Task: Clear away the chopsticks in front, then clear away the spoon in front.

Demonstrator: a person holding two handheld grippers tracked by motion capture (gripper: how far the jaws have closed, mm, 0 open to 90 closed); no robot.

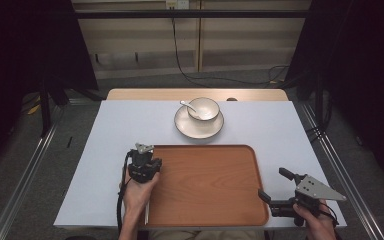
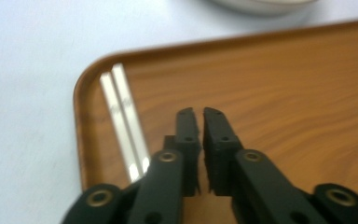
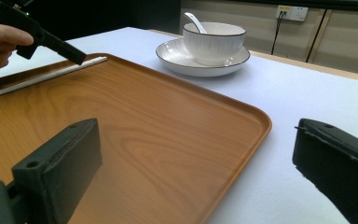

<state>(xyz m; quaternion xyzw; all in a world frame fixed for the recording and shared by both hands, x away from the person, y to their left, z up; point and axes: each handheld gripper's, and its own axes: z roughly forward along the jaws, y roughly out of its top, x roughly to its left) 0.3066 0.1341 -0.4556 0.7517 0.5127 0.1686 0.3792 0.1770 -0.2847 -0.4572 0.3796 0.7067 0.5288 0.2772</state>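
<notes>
A pair of white chopsticks lies side by side along the left inner edge of the wooden tray; they show too as a pale bar in the right gripper view. My left gripper hovers just right of them over the tray's left part, jaws shut to a thin slit with nothing between them. My right gripper rests off the tray's front right corner, open wide and empty. Its jaws straddle the tray's right rim.
Beyond the tray stands a white bowl with a spoon in it, on a white plate. A pale sheet covers the table. The table's front edge runs close to both hands.
</notes>
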